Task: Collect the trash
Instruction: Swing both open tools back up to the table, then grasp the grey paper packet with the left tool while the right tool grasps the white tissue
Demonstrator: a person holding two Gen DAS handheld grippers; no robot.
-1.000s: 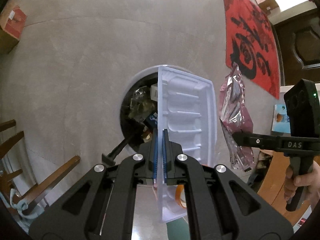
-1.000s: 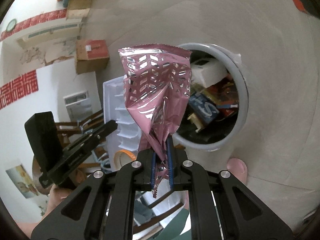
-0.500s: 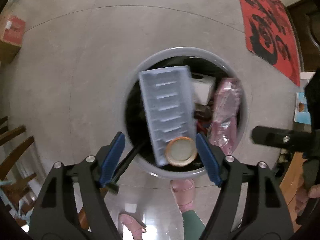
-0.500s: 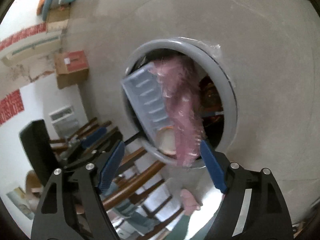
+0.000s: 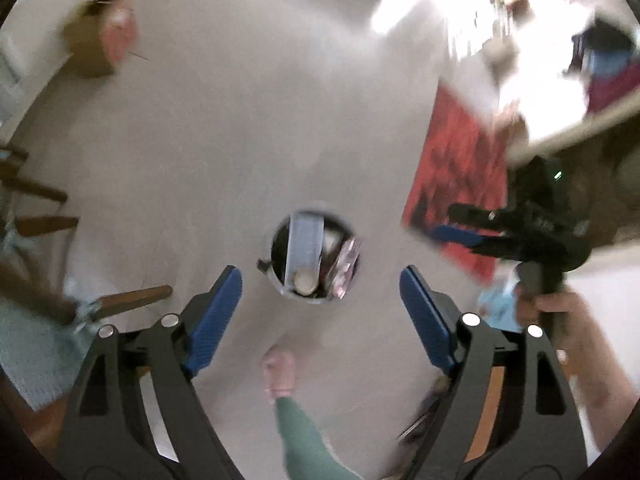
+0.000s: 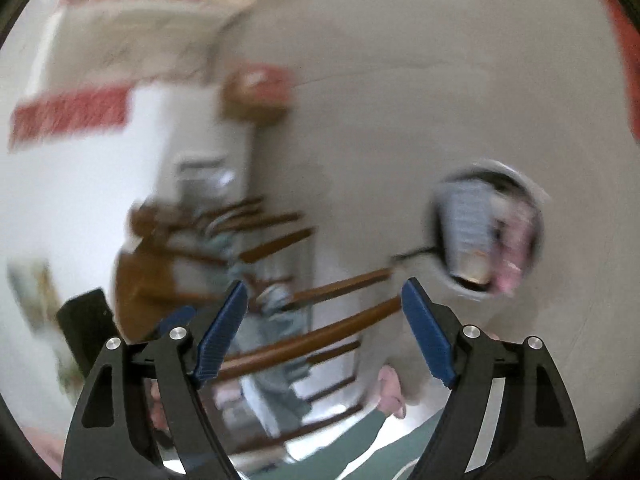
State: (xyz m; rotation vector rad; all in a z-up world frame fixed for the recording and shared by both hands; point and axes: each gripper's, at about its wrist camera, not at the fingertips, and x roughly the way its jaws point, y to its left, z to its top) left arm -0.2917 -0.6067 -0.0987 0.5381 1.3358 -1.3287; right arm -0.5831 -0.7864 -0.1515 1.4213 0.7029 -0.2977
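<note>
Near frame centre of the left wrist view: round grey trash bin on the pale floor, holding a white ribbed plastic tray propped on end, a tan round lid at the tray's low end, and a pink foil wrapper just right of it. Left claw spread wide, blue pads apart and pinching nothing, well above the bin. Right claw likewise spread and empty, also seen at right edge of the left view, gripped by a bare hand.

Judged step: both pieces dropped, next likely a return for more trash. Worth doing well: keep both claws spread while swinging away, clear the wooden chair rungs filling the lower middle of the right view, slow down before the next pick so the target is sharp.

Hard to make out: heavy motion blur in both views, the right one worst, bin smeared at right of frame. Deeper bin contents mostly hidden under the tray. Cardboard box at upper left blurred, red mat at right unreadable. No remaining trash identifiable anywhere. Pink slipper at bottom centre, green trouser leg cut off by the frame edge.
</note>
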